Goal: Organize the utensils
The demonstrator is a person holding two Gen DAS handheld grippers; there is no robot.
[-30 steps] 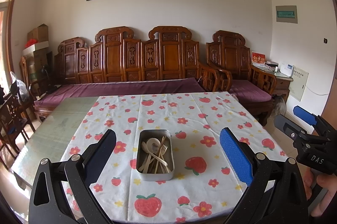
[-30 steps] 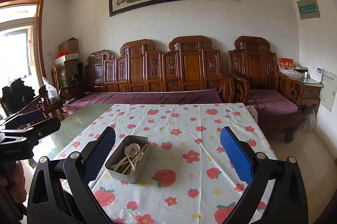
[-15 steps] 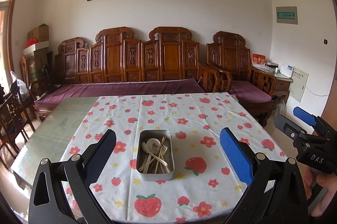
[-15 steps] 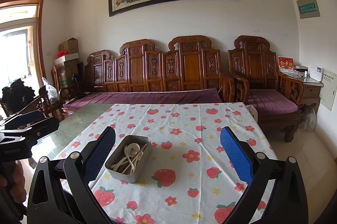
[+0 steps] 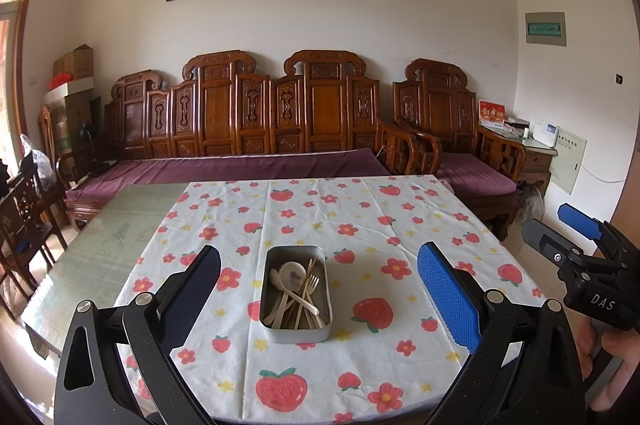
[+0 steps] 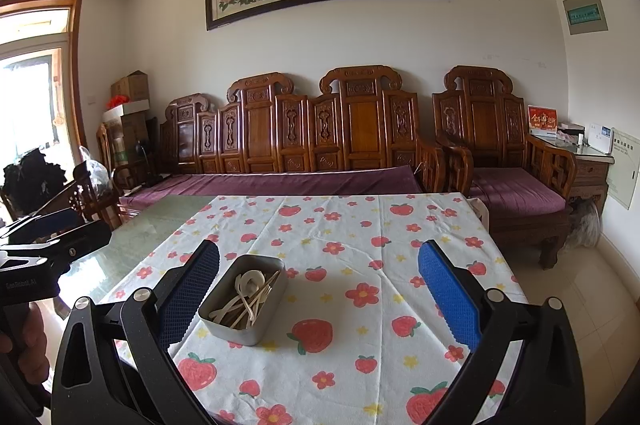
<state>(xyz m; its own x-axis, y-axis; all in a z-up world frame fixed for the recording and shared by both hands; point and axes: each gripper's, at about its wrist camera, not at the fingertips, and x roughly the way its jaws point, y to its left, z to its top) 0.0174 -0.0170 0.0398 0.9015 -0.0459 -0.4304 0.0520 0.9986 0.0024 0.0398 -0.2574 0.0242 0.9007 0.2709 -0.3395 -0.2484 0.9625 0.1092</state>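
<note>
One rectangular metal tin (image 5: 295, 295) is holding several pale plastic utensils (image 5: 298, 292); both grippers' fingers, left gripper (image 5: 319, 295) and right gripper (image 6: 319, 295), are hovering wide open, gripping nothing.

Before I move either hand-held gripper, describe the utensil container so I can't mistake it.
Find the strawberry-print tablecloth covering the table in front of the carved wooden bench. Near its front edge sits a metal tin, rectangular with rounded corners. It is the only object on the cloth, holding pale utensils.
</note>
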